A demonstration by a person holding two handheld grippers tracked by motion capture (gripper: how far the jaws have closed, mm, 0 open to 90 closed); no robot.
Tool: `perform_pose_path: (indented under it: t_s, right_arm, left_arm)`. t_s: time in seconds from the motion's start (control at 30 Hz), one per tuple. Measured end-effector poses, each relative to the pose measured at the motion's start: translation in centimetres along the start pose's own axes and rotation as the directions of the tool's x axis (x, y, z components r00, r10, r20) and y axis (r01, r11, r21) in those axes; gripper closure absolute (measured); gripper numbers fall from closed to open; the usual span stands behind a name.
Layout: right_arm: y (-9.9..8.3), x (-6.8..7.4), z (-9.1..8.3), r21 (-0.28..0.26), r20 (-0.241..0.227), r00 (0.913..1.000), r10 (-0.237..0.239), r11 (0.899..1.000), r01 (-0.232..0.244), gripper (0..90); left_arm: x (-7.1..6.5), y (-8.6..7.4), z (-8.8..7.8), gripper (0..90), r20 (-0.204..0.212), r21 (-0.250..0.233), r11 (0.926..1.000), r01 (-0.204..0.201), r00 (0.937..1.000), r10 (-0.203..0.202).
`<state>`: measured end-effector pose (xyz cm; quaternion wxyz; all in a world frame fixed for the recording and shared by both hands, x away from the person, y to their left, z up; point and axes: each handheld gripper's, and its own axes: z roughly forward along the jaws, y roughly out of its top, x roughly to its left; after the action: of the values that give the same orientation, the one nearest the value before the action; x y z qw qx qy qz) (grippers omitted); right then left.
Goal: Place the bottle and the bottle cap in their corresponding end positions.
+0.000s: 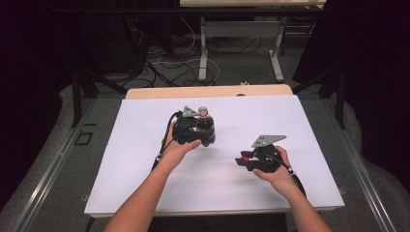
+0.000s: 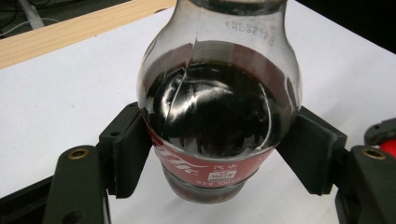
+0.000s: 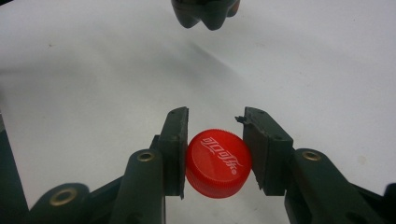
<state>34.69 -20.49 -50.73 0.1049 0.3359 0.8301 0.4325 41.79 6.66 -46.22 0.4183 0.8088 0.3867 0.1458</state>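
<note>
lab recording bay – black curtains (image 1: pixel 29 72), loose floor cables (image 1: pixel 169 63), white-covered table (image 1: pixel 145 159)

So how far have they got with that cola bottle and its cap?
Done: the red cap is off the cola bottle; in the high view the bottle's neck looks open. In hand: the left gripper is clamped on the bottle's labelled belly, and the right gripper pinches the cap over the white table, apart from the bottle. Left: probably to put the cap down or screw it back on; I can't tell which.
</note>
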Motion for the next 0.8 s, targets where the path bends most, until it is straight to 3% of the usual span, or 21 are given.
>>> perform_pose_path:
  t_s: [0.13, 0.27, 0.4, 0.47, 0.8]
  right_arm:
    - [-0.1, -0.1, 0.0, 0.006, -0.001, 1.0, -0.007, 1.0, 0.007, 61.1]
    - [-0.2, -0.2, 0.0, 0.008, 0.004, 1.0, -0.002, 1.0, 0.002, 61.1]
    - [-0.2, -0.4, -0.3, 0.016, 0.005, 1.0, 0.006, 1.0, -0.006, 61.1]
    - [-0.2, -0.4, -0.2, -0.013, 0.014, 0.9999, 0.003, 1.0, -0.003, 61.1]
    - [-0.3, -0.6, -0.1, -0.005, 0.011, 0.9999, 0.009, 1.0, -0.009, 61.1]
  left_arm:
    - [0.2, 0.5, 0.8, 30.4, -0.011, -0.001, 0.9999, 0.015, 0.9998, -0.015]
    - [0.4, 1.1, 1.7, 30.5, -0.022, 0.007, 1.0, 0.006, 0.9997, -0.005]
    - [0.4, 1.4, 3.0, 30.4, -0.037, -0.024, 0.9982, 0.054, 0.9978, -0.055]
    - [0.7, 1.5, 3.4, 30.4, -0.046, -0.004, 0.9997, 0.026, 0.9986, -0.026]
    - [0.7, 1.5, 5.9, 30.4, -0.1, -0.008, 0.9993, 0.035, 0.9943, -0.036]
